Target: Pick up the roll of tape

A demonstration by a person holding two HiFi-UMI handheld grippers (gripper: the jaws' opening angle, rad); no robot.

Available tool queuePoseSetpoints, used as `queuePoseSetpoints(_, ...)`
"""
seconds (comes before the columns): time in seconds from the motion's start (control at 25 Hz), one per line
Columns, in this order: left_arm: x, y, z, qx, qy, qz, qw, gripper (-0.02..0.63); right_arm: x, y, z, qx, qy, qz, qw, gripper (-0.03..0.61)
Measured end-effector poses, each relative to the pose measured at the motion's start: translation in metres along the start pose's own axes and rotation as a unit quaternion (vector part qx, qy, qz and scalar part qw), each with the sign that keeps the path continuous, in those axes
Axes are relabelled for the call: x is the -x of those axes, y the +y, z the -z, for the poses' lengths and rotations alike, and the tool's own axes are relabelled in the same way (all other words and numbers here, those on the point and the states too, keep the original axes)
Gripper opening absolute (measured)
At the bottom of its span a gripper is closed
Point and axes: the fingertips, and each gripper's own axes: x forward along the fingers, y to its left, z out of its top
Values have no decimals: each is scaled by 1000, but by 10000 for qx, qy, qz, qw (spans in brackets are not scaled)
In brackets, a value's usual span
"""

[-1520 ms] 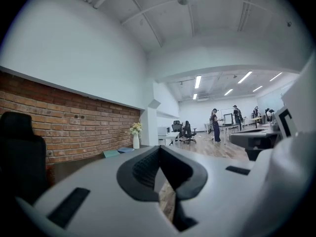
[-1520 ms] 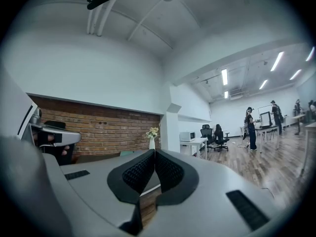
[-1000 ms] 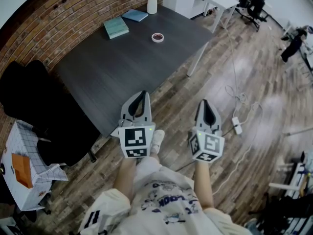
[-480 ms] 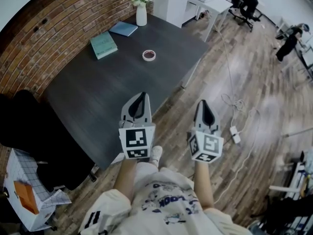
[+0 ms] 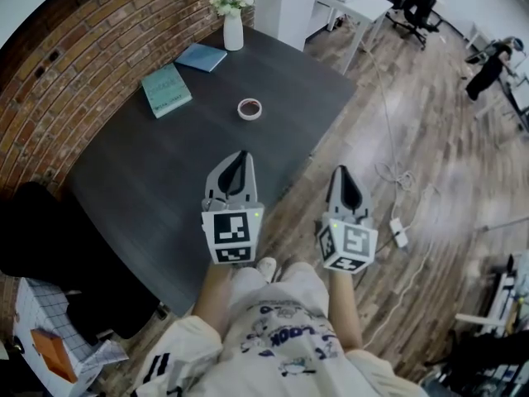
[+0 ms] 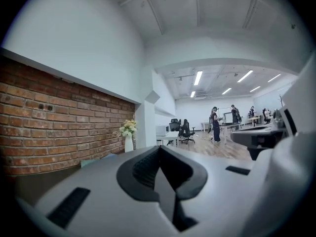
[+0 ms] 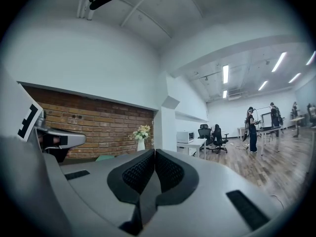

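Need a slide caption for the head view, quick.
Left gripper and right gripper, both shut and empty, face the roll of tape on the dark table.

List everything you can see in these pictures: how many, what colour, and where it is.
table: one, dark grey, beside the brick wall
roll of tape: one, pale with a darker inside, lying on the table ahead of both grippers
teal book: one, on the table near the wall
blue book: one, on the table beyond the teal one
vase: one, white, holding pale flowers, at the table's far corner
office chair: one, black, left of the table
power strip: one, white, on the wooden floor with its cable
left gripper: one, grey, jaws together, empty, over the table's near edge
right gripper: one, grey, jaws together, empty, over the floor
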Motion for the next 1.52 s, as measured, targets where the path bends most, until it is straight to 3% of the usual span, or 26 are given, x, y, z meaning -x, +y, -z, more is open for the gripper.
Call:
queuePoseSetpoints(0.36, -39, 5, 7, 90, 148, -97, 9998, 3, -38, -16, 6, 46, 94, -44, 9999, 5)
queuePoseSetpoints(0.88, -132, 11, 10, 182, 399, -642, 9970, 3, -146, -58, 15, -82, 239, -449, 9987, 5)
queuePoseSetpoints(1.52, -215, 30, 41, 488, 1160, -1435, 9816, 3, -264, -84, 20, -14, 548, -1259, 9905, 5)
